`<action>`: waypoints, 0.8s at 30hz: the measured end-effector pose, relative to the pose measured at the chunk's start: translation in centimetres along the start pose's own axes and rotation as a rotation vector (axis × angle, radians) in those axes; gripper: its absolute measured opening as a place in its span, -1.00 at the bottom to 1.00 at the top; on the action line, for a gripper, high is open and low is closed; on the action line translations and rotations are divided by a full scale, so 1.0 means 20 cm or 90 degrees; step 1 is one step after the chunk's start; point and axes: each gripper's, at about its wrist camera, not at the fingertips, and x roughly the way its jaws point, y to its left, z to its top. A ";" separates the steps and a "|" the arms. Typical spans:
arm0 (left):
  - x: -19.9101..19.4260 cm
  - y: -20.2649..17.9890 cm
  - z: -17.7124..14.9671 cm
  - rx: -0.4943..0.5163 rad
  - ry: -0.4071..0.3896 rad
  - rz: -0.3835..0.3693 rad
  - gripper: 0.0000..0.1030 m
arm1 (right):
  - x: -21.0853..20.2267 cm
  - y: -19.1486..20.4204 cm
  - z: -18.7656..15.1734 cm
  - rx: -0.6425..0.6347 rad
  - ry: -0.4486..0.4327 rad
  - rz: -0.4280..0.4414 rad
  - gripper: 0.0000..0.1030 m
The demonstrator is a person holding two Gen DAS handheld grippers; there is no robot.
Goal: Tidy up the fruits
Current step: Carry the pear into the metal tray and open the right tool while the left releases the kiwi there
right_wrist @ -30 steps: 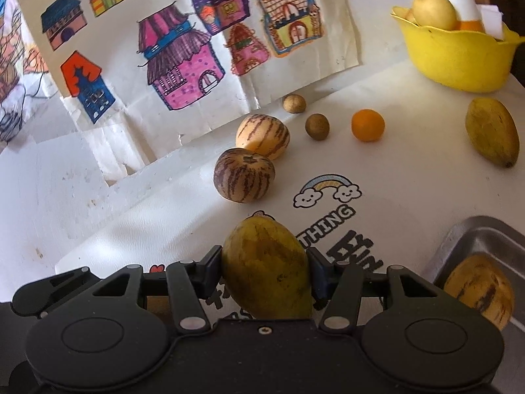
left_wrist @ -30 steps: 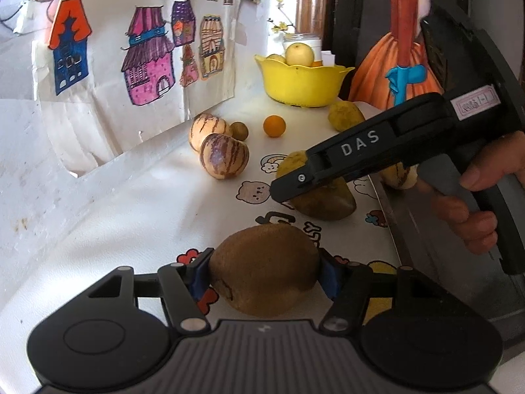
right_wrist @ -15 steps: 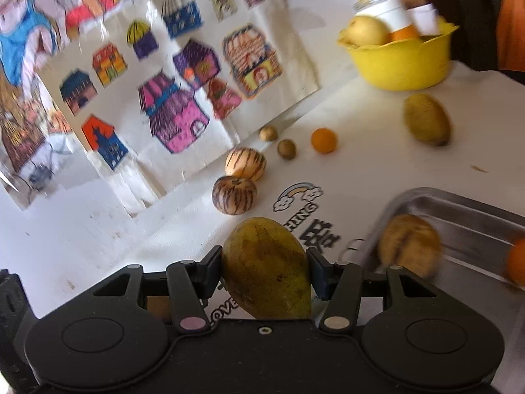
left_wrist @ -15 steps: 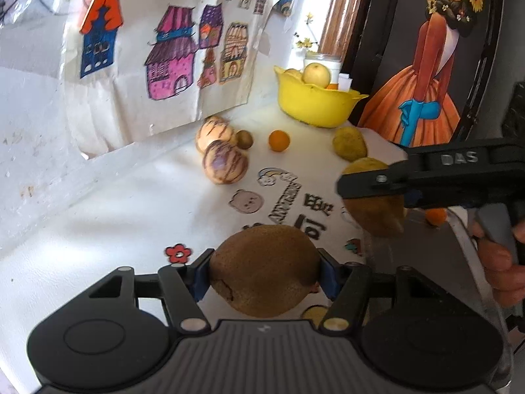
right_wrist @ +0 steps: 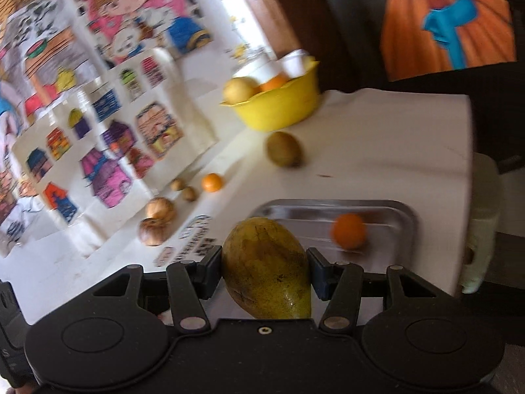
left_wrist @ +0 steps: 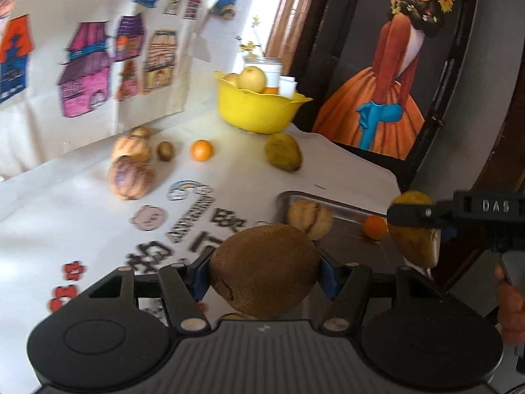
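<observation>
My left gripper (left_wrist: 264, 271) is shut on a brown kiwi (left_wrist: 264, 267), held above the table near the left end of the metal tray (left_wrist: 347, 205). My right gripper (right_wrist: 264, 274) is shut on a yellow-green mango (right_wrist: 267, 267), held over the tray (right_wrist: 393, 207); it also shows in the left wrist view (left_wrist: 415, 236). In the tray lie a striped melon (left_wrist: 310, 218) and an orange (right_wrist: 348, 231). On the table lie two striped melons (left_wrist: 131, 177), a small kiwi (left_wrist: 165, 150), an orange (left_wrist: 202, 149) and another mango (left_wrist: 283, 151).
A yellow bowl (left_wrist: 259, 111) with a pear and oranges stands at the back by the wall. Drawings of houses (left_wrist: 88, 75) hang on the left wall. A painted dark panel (left_wrist: 387, 92) stands at the right. The table edge (right_wrist: 462, 197) runs just beyond the tray.
Both grippers have swung right with their fruits. The right gripper and mango now hang over the tray; the tray with its melon and orange has come into the left view.
</observation>
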 end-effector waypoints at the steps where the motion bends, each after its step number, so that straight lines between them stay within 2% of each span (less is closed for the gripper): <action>1: 0.01 -0.03 0.00 0.003 0.002 -0.001 0.31 | -0.01 -0.03 -0.01 0.004 -0.003 -0.006 0.08; 12: 0.17 -0.21 -0.02 0.045 0.025 0.007 0.31 | 0.01 -0.20 -0.08 0.013 -0.013 -0.037 0.08; 24: 0.26 -0.30 -0.02 0.092 0.032 0.035 0.31 | 0.10 -0.23 -0.07 0.007 -0.013 -0.019 0.09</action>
